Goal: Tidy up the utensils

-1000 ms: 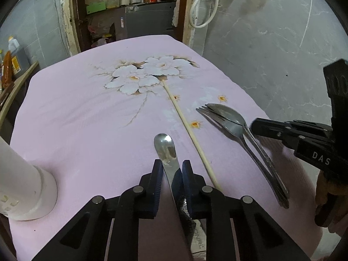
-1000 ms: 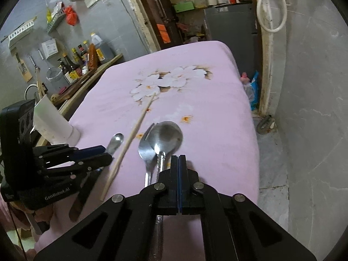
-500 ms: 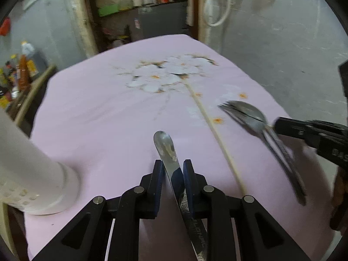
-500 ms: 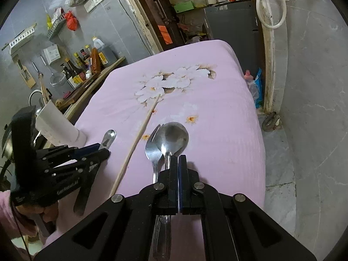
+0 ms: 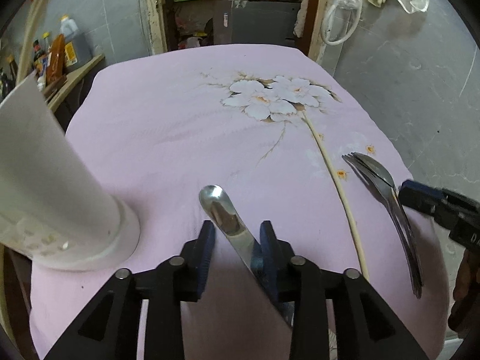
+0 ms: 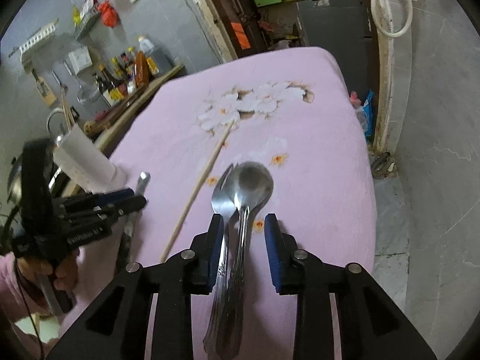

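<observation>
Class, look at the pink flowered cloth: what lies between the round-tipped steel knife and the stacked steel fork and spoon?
One long pale wooden chopstick lies between the knife and the fork and spoon pair, apart from both; the left wrist view shows this best.

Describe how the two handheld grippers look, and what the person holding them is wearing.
Both grippers are black plastic, each with two angular arms joined by silver pins and ending in jaws lined with dark blue ribbed pads. The left gripper carries white lettering on its side and a thin black cable trailing below. The right gripper shows white letters too. A pink sleeve covers the left arm.
</observation>
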Available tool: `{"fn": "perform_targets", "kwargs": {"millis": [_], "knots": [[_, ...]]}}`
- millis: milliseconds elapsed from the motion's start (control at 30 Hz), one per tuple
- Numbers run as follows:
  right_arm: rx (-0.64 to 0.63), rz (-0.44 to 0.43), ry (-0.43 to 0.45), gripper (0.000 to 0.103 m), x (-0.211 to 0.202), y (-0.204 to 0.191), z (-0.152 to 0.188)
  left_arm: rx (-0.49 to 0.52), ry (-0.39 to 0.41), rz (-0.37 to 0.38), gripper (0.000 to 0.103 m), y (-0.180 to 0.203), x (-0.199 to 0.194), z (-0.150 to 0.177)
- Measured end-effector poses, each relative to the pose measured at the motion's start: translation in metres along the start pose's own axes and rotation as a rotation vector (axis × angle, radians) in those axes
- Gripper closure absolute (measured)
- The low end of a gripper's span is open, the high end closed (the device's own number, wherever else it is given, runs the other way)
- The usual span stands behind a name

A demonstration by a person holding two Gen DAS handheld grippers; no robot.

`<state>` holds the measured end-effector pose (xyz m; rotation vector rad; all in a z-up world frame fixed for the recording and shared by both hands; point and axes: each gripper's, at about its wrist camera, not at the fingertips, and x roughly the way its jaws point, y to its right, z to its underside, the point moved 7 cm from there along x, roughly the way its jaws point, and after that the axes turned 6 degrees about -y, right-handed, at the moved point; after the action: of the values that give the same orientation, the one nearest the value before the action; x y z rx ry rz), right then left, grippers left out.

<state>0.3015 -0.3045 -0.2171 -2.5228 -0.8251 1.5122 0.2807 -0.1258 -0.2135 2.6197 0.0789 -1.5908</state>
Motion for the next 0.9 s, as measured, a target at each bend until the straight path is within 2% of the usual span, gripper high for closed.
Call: {"fn": "perform_targets", "kwargs": {"millis": [167,233,267,300,433,567,767,900], "knots": [[-0.009,0.017,-0.001,0.079,0.003,-0.001,-0.005,-0.033,-0.004,0.015,0.071,-0.002,0.004,-0.001],[-0.009,0.01,0.009,0.086,0.002,-0.003,-0.006,-0.03,0.002,0.006,0.072,0.001,0.006,-0.003],[-0.003,0.004,0.016,0.094,0.001,-0.004,-0.006,-0.026,0.006,0.007,0.077,0.002,0.006,-0.003],[0.007,0.003,0.026,0.097,-0.001,-0.004,-0.006,-0.019,0.01,0.016,0.079,0.005,0.007,-0.004],[0.057,0.039,0.058,0.097,-0.006,0.004,-0.005,0.036,0.019,0.057,0.087,0.019,0.009,-0.014],[0.12,0.078,0.098,0.097,-0.008,0.018,-0.012,0.087,0.048,0.055,0.088,0.028,0.013,-0.029],[0.137,0.092,0.112,0.097,0.0,0.018,-0.023,0.013,0.082,0.034,0.088,0.016,0.016,-0.045],[0.129,0.092,0.076,0.097,0.006,0.017,-0.022,0.002,0.074,0.035,0.088,0.013,0.017,-0.044]]}}
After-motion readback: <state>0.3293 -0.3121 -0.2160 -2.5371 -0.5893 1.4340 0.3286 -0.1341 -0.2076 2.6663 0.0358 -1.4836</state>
